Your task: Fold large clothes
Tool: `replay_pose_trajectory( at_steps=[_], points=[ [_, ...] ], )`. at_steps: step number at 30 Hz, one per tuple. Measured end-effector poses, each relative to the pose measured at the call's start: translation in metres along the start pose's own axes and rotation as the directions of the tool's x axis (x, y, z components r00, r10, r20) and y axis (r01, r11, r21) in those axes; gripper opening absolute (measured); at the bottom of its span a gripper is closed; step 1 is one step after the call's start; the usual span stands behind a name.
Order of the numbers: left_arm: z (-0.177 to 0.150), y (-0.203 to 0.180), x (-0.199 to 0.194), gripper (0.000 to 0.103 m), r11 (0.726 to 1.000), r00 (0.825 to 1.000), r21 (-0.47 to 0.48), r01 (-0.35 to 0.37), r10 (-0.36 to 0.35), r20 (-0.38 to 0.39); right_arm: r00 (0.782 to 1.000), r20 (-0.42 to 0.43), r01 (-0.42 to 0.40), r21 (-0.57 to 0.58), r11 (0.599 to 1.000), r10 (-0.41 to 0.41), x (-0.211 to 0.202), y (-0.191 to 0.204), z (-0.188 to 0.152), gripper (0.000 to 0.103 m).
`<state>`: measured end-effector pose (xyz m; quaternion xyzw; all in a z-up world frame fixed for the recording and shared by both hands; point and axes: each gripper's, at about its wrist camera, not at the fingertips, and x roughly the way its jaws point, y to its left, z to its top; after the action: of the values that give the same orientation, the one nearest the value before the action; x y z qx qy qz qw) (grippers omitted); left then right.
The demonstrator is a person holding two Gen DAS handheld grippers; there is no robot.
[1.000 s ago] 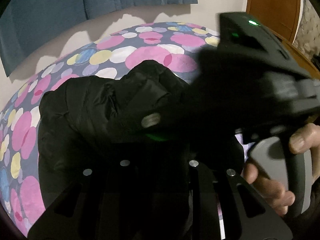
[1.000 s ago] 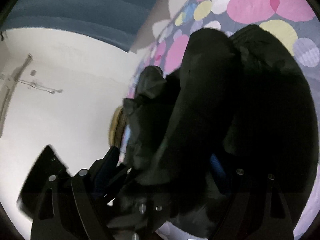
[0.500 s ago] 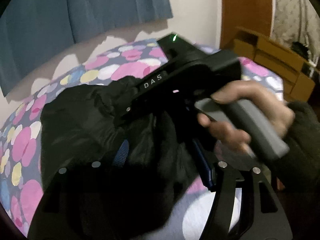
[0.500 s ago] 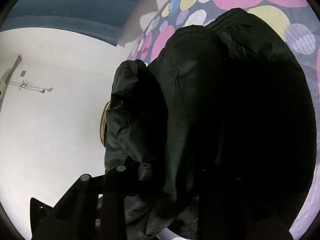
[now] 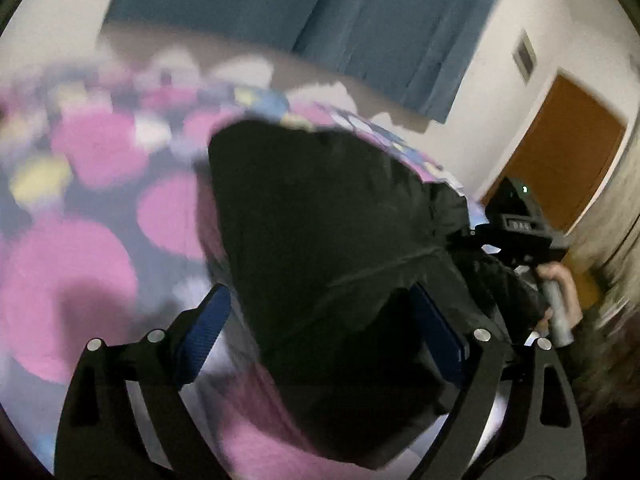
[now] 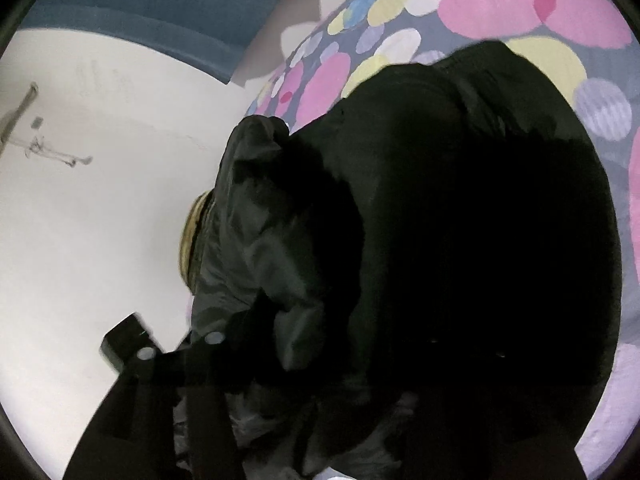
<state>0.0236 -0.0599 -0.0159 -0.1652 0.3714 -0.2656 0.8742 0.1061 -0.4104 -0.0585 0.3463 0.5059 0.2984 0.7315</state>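
A black padded jacket point(image 5: 320, 232) lies bunched on a bed with a dotted pink, yellow and white cover point(image 5: 80, 248). My left gripper point(image 5: 320, 320) is open, its blue-padded fingers point(image 5: 204, 320) spread to either side of the jacket's near edge. The right gripper's body shows in the left wrist view point(image 5: 520, 232), held by a hand at the jacket's right end. In the right wrist view the jacket point(image 6: 440, 240) fills the frame and covers the right gripper's fingertips; only its left finger point(image 6: 188, 380) shows, so its state is unclear.
A blue curtain point(image 5: 320, 20) hangs on the white wall behind the bed. A brown wooden door point(image 5: 560, 160) stands at the right. The bed cover point(image 6: 500, 12) extends beyond the jacket on the far side.
My left gripper has opened and swung left, away from the right gripper, which now sits at the jacket's far right end. The left view is motion-blurred. The right view barely changed.
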Motion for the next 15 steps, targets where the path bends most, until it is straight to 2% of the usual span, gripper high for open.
replay_pose_trajectory(
  at_steps=[1, 2, 3, 5, 10, 15],
  points=[
    [0.0, 0.007, 0.004, 0.092, 0.999, 0.999, -0.038, 0.032, -0.032, -0.006, 1.0, 0.012, 0.017, -0.015, 1.0, -0.017, 0.001, 0.004, 0.0, 0.05],
    [0.0, 0.012, 0.007, 0.092, 0.995, 0.998, -0.07, 0.066, -0.067, -0.011, 0.999, 0.022, 0.024, -0.029, 0.999, -0.024, 0.002, 0.008, -0.001, 0.034],
    [0.001, 0.014, 0.011, 0.092, 0.991, 0.995, -0.09, 0.095, -0.096, -0.016, 0.999, 0.026, 0.033, -0.047, 0.998, -0.032, 0.003, 0.012, -0.001, 0.026],
    [0.004, 0.009, 0.014, 0.092, 0.992, 0.995, -0.075, 0.1, -0.101, -0.008, 0.994, 0.074, 0.087, -0.099, 0.991, -0.08, -0.003, 0.028, -0.002, 0.019],
    [0.012, -0.014, 0.0, 0.092, 0.994, 0.993, 0.007, 0.113, -0.113, 0.031, 0.975, 0.2, 0.13, -0.146, 0.981, -0.099, -0.047, 0.042, 0.005, 0.016],
    [0.022, -0.04, 0.009, 0.092, 0.985, 0.988, 0.084, 0.151, -0.153, 0.007, 0.972, 0.211, 0.117, -0.07, 0.991, -0.099, -0.066, 0.0, 0.011, 0.016]
  ],
)
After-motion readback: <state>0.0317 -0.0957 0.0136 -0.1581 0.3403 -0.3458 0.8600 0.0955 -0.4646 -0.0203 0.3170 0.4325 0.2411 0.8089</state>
